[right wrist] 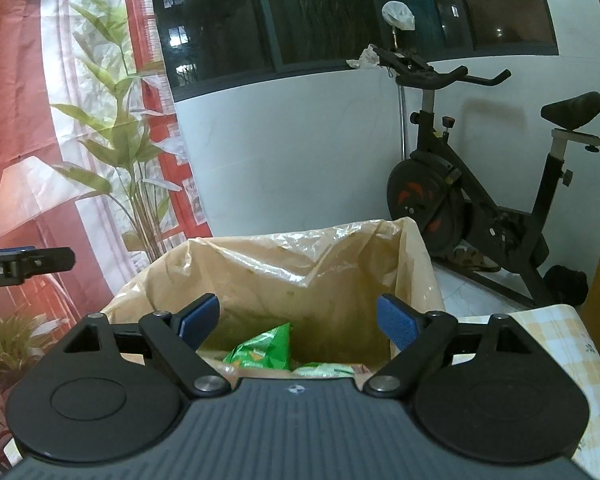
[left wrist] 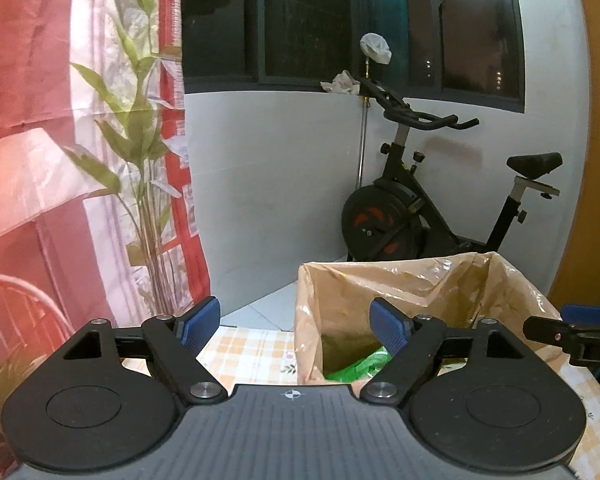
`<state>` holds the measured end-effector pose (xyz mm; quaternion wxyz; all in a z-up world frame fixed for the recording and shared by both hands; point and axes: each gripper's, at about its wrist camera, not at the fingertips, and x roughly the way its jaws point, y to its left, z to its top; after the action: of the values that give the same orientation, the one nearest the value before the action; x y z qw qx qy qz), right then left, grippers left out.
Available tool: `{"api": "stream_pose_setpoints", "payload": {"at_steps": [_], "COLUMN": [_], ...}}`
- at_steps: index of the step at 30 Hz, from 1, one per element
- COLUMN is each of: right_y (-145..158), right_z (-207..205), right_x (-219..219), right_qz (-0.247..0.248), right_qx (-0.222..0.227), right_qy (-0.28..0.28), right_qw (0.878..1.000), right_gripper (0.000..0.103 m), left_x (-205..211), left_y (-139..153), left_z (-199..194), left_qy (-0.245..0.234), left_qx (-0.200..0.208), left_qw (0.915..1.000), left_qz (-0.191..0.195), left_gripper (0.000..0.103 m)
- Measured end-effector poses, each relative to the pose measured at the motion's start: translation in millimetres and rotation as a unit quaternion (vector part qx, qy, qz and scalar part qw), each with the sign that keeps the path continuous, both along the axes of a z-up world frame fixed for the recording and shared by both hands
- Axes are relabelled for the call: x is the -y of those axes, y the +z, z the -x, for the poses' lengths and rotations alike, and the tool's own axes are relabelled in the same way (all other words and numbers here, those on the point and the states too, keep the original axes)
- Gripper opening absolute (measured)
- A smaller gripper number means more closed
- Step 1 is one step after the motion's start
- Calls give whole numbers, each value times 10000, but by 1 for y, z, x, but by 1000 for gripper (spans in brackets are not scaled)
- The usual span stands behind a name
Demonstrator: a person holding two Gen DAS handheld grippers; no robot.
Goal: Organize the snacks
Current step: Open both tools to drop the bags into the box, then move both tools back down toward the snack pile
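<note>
Right gripper (left wrist: 580, 334) shows "DA"; left gripper (right wrist: 24, 266) perhaps "oboLAI".

Snack container: an upright box (right wrist: 414, 264) lined with a crinkled, translucent tan plastic bag, mouth open. Inside, at the bottom near side, a green snack packet (right wrist: 266, 350) lies tilted, with a paler green packet (right wrist: 324, 370) beside it to the right, partly hidden.

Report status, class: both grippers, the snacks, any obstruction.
Left gripper open, empty. Right gripper open, empty, above bag. Green snack packet already inside bag. Nothing blocking the bag's mouth.
</note>
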<state>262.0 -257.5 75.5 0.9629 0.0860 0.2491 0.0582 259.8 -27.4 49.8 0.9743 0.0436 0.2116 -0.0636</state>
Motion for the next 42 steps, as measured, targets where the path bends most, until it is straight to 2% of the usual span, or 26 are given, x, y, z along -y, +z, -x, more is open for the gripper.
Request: {"api": "stream_pose_setpoints", "payload": {"at_steps": [6, 19, 23, 26, 28, 35, 42], "right_y": [1, -3, -3, -5, -9, -34, -68], "right_z": [18, 62, 76, 93, 103, 135, 145], "right_x": [-1, -19, -23, -27, -32, -52, -65], "right_qz": [59, 19, -75, -144, -58, 292, 489], "right_qx": [-84, -48, -2, 86, 162, 205, -17], "right_qy": [-135, 243, 296, 349, 364, 456, 487], "right_qw": [9999, 9997, 9995, 9993, 9992, 9983, 9976], "right_gripper": [88, 92, 97, 103, 103, 103, 103], "left_x": [-8, -32, -39, -42, -43, -55, -47], "left_y": [2, -6, -13, -27, -39, -89, -132], "left_z": [24, 84, 104, 120, 126, 138, 142], "left_qy": [172, 385, 386, 369, 373, 417, 36], "left_qx": [10, -35, -38, -102, -221, -760, -1254], "left_qw": [9998, 9992, 9991, 9992, 9990, 9951, 9897], "left_qz": [-60, 61, 165, 149, 109, 482, 693], "left_gripper": [84, 83, 83, 83, 83, 83, 83]}}
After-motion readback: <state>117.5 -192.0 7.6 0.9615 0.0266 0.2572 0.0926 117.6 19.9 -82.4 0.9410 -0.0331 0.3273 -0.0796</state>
